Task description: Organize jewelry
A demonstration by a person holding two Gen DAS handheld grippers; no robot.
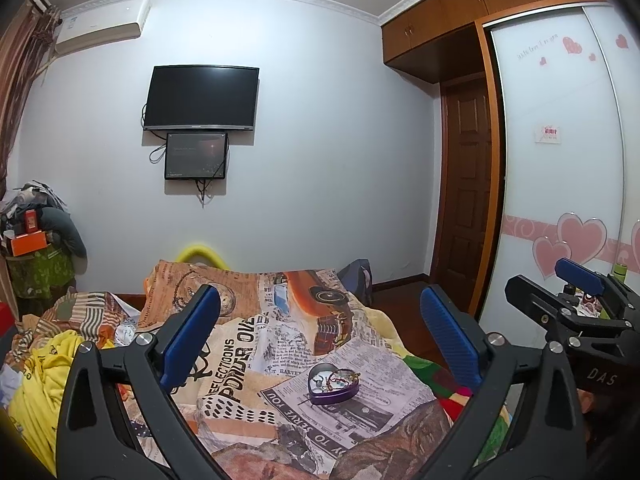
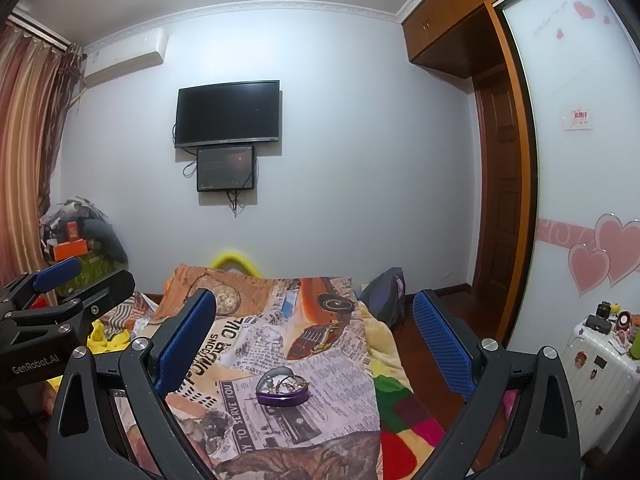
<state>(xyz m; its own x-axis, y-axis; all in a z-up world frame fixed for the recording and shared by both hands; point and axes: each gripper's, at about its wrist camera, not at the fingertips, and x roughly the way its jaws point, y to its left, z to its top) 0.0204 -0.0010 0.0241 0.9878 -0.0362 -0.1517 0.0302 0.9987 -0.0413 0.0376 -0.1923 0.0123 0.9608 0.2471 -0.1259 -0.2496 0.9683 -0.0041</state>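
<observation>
Your left gripper (image 1: 320,336) is spread wide and holds nothing; its blue pads (image 1: 192,336) stand far apart above the bed. Your right gripper (image 2: 316,340) is just as wide, also with nothing between its pads (image 2: 186,340). Both hang in the air, clear of the cloth.

The tin (image 1: 331,384) you are working with is a purple heart-shaped one, open at the top, and it sits on the newspaper-print sheet (image 1: 256,340) that covers the bed. In the left view it lies low between the fingers, a little right of centre; in the right view (image 2: 283,390) it sits near the middle, closer to the left finger. Neither gripper touches it.

Inside the tin you can see a tangle of jewelry (image 2: 286,385): thin cords or chains and small pieces, too small to tell apart.

Each camera catches the other gripper at its edge: the right one at the right of the left view, the left one at the left of the right view.

On the far wall hangs a TV (image 1: 202,98).
</observation>
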